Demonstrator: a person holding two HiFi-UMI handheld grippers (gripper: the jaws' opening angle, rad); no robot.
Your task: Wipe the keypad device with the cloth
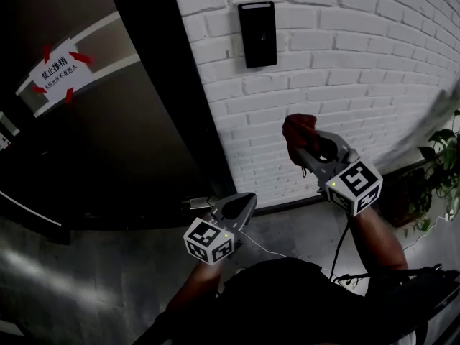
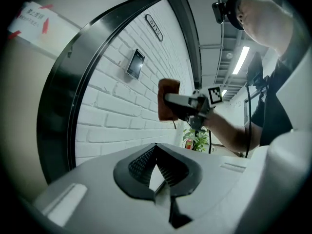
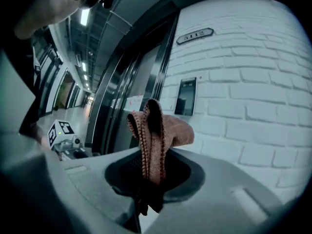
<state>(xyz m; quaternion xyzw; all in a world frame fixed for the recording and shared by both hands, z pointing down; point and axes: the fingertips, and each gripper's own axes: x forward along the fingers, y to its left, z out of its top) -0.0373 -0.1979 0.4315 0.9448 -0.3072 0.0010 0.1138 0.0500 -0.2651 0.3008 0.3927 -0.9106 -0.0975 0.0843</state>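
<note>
On the white brick wall (image 1: 345, 77), beside a dark door (image 1: 136, 142), the black keypad device (image 1: 257, 34) hangs above both grippers, well apart from them. Right gripper (image 3: 146, 169) is clamped on a reddish cloth (image 3: 165, 130), folded, sticking up past the jaws. Left gripper (image 2: 156, 152) has its jaws pressed together, nothing in them. Only the gripper views show a small plate (image 3: 195, 35) high over the keypad, characters unreadable. Only the head view reads the door sign (image 1: 57, 74): "禁止推销", smaller line illegible.
</note>
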